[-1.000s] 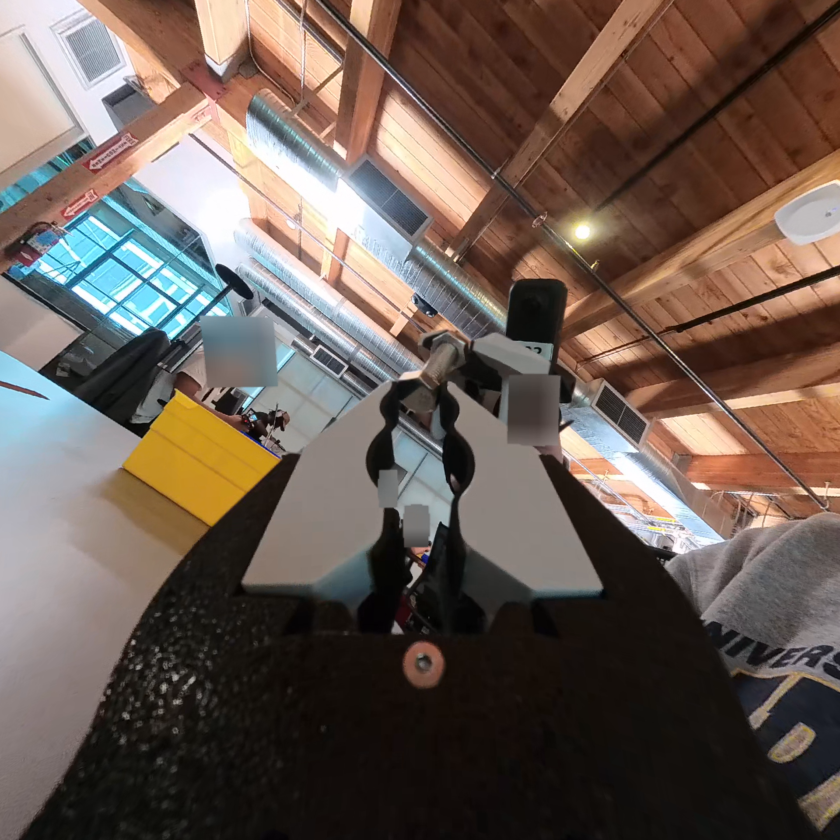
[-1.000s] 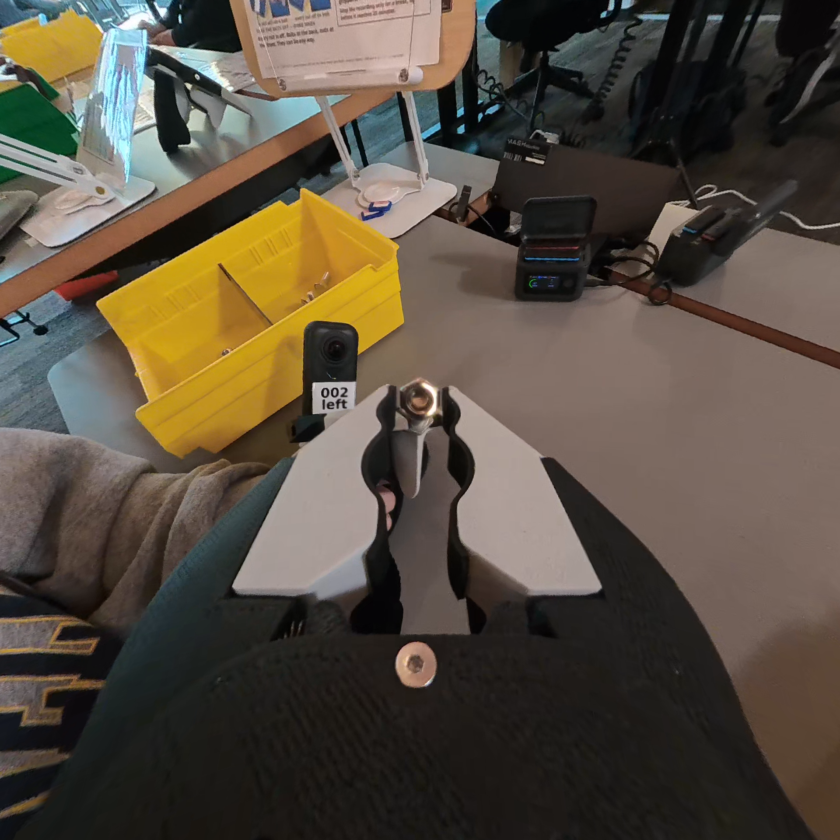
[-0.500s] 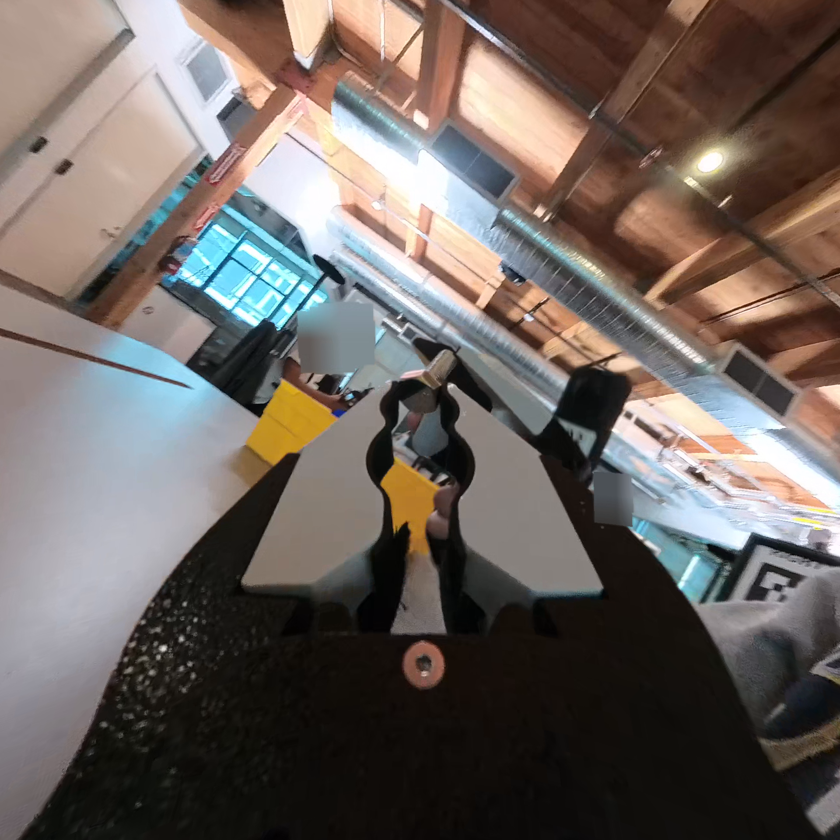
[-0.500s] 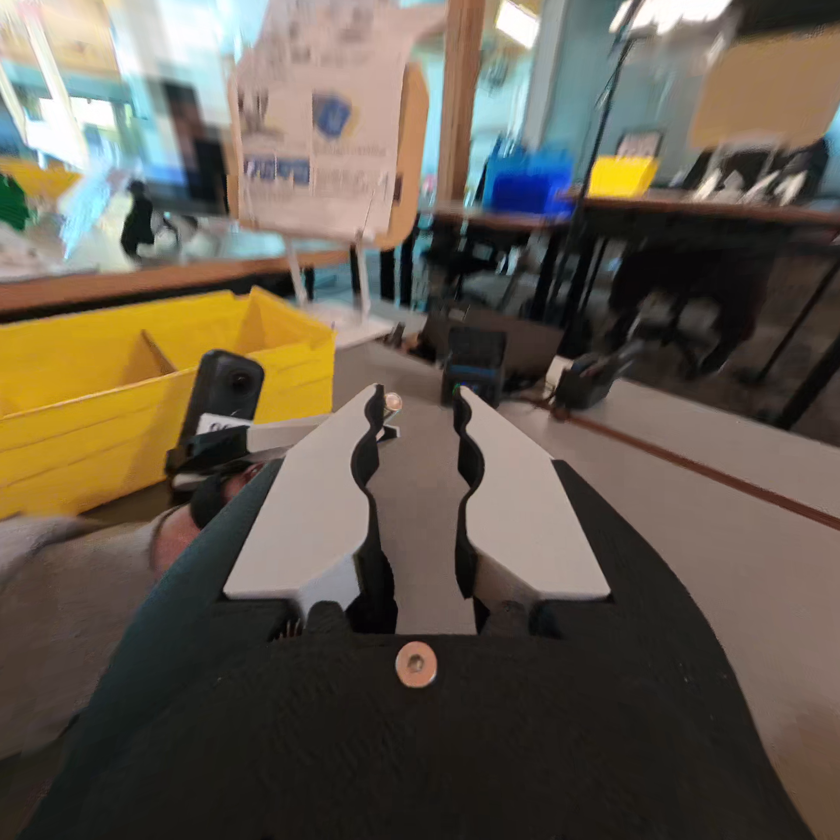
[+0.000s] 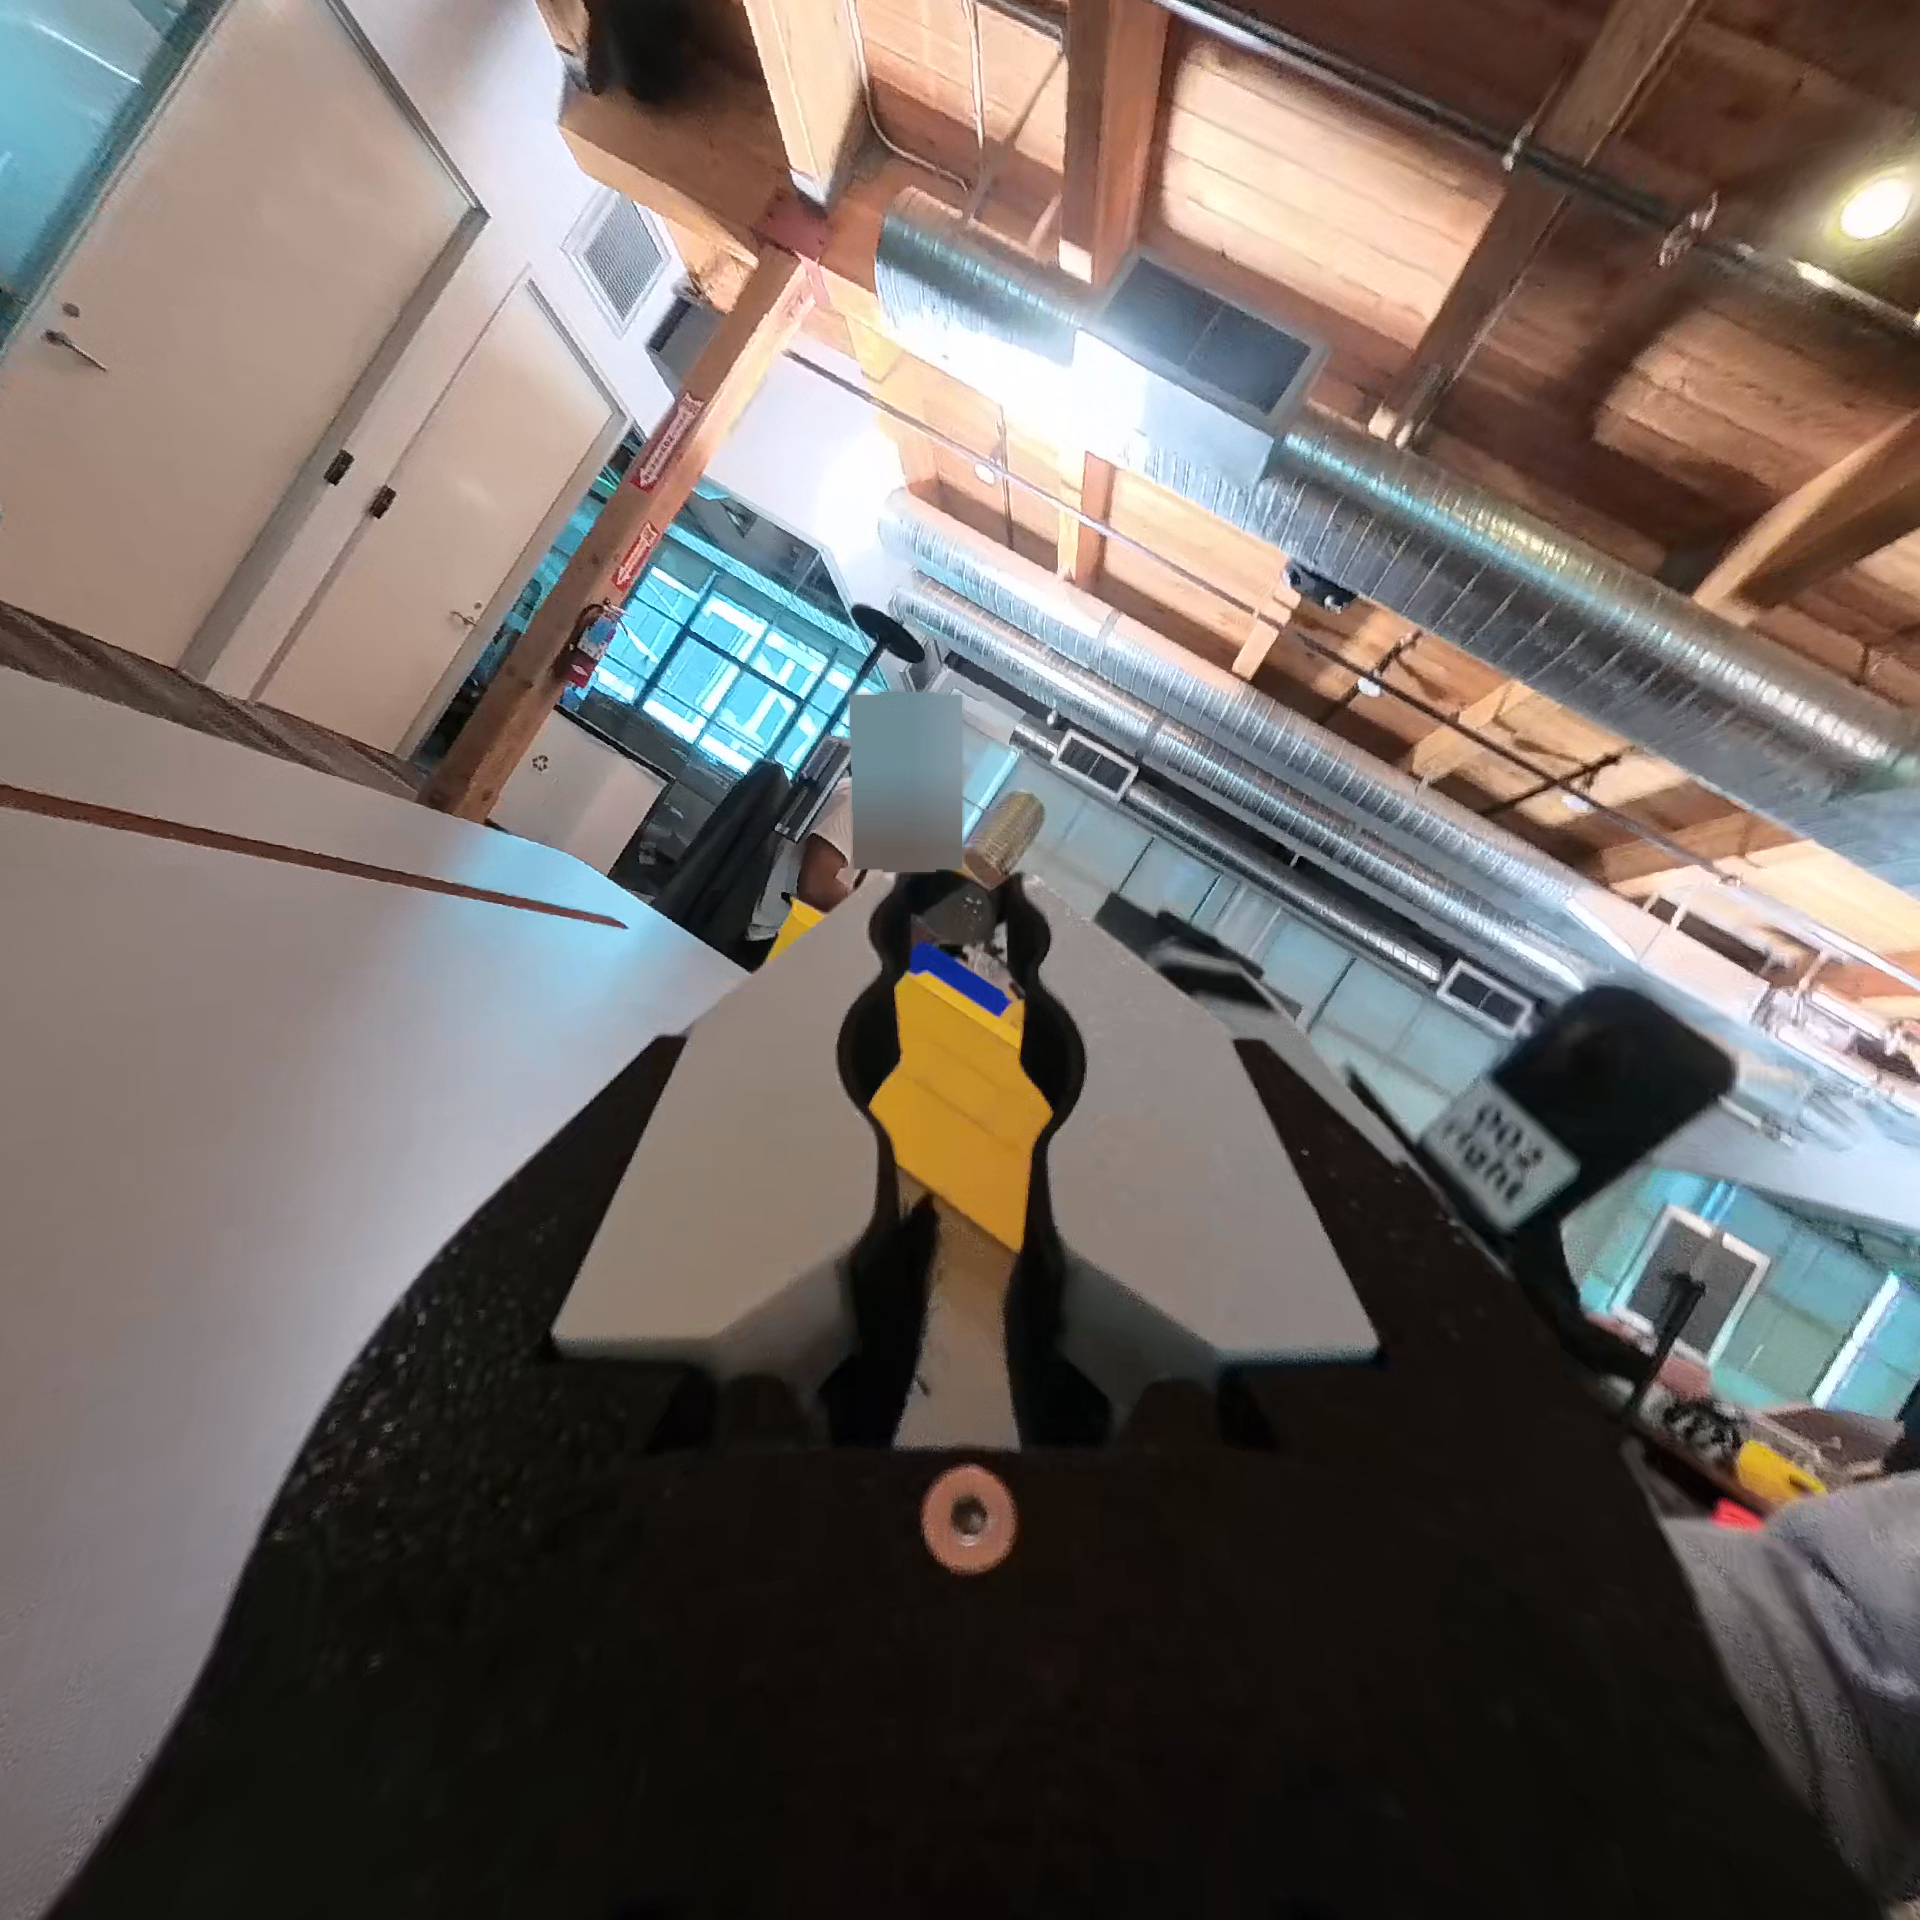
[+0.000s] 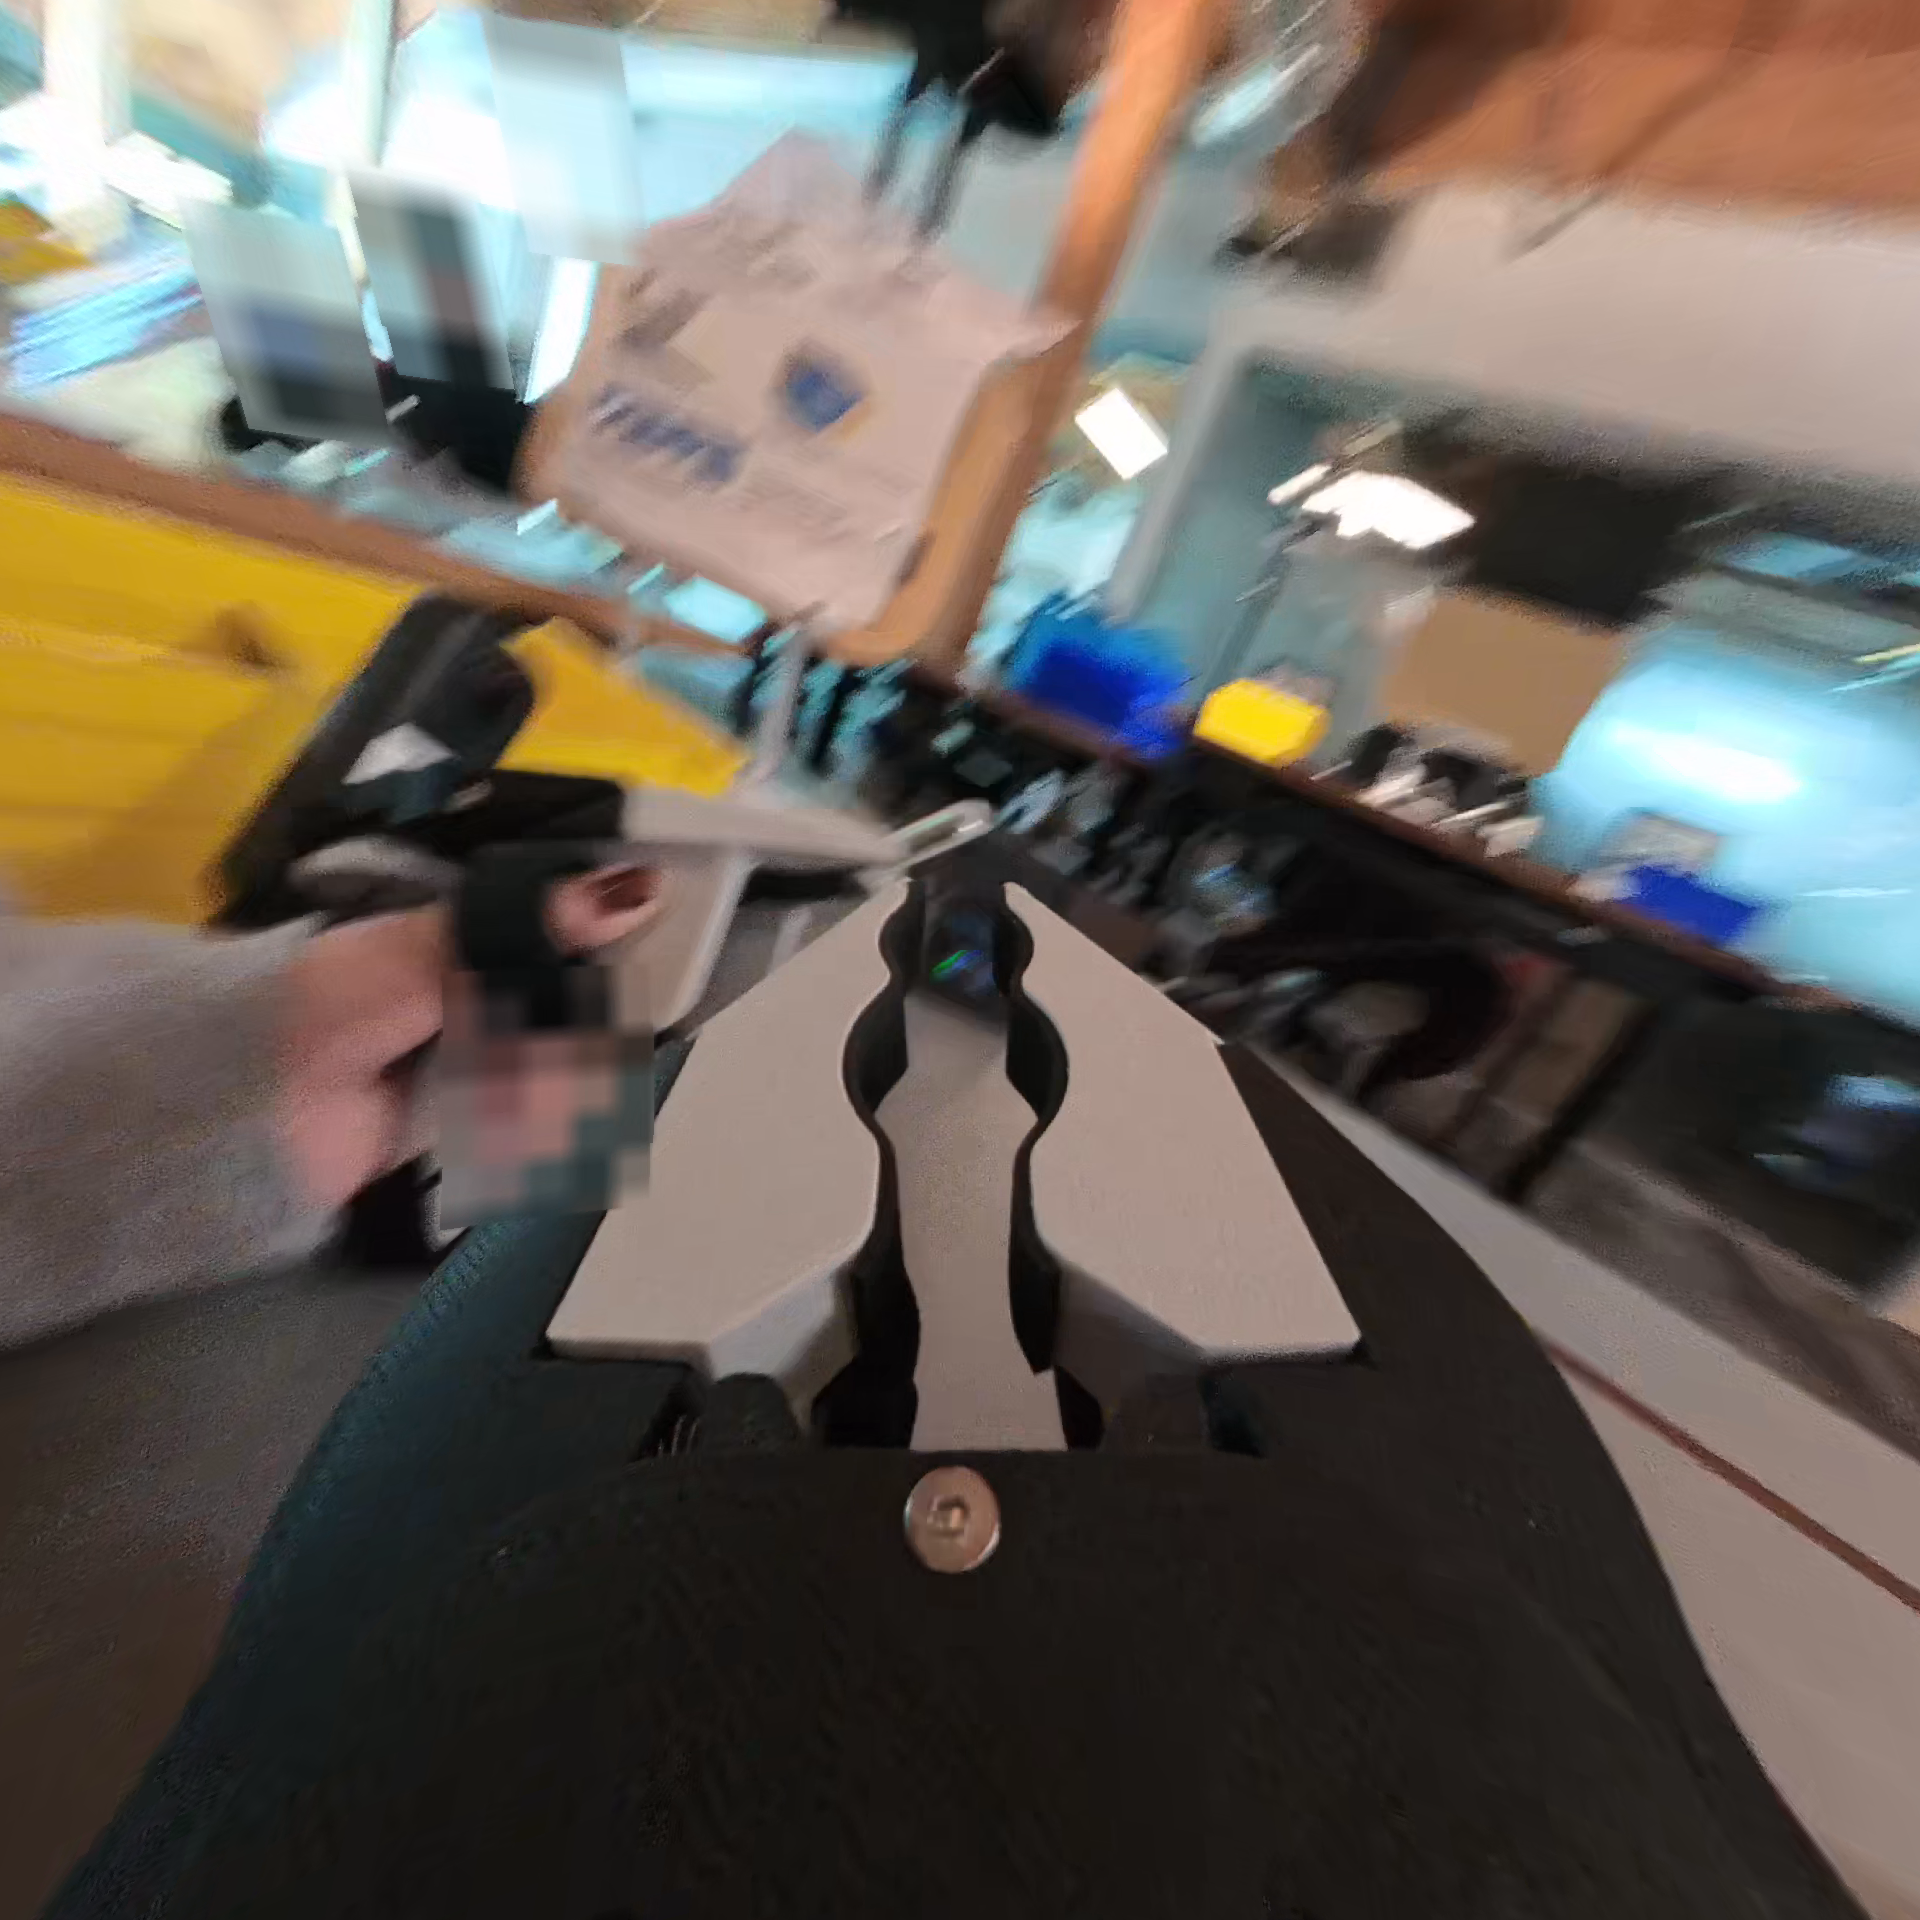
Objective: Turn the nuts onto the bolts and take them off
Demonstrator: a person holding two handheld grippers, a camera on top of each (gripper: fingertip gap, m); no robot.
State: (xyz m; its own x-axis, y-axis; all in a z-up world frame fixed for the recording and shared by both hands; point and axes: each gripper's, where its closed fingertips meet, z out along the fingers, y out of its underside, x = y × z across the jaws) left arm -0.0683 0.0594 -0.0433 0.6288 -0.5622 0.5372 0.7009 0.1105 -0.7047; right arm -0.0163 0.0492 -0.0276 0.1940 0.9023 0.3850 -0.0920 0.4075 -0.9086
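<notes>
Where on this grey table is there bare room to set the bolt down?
Bare grey table lies open left of the left hand-held gripper holding the bolt, up to the brown seam. Crowded ahead: the yellow bin.

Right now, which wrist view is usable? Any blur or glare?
Left wrist view: sharp; the bolt held at the left gripper tip is readable, though the glare off the ceiling duct is blown out and the wide lens bends the edges. Right wrist view: heavy motion blur; the yellow bin and the background smear, and only the right gripper, jaws apart and empty, is fairly crisp.
</notes>
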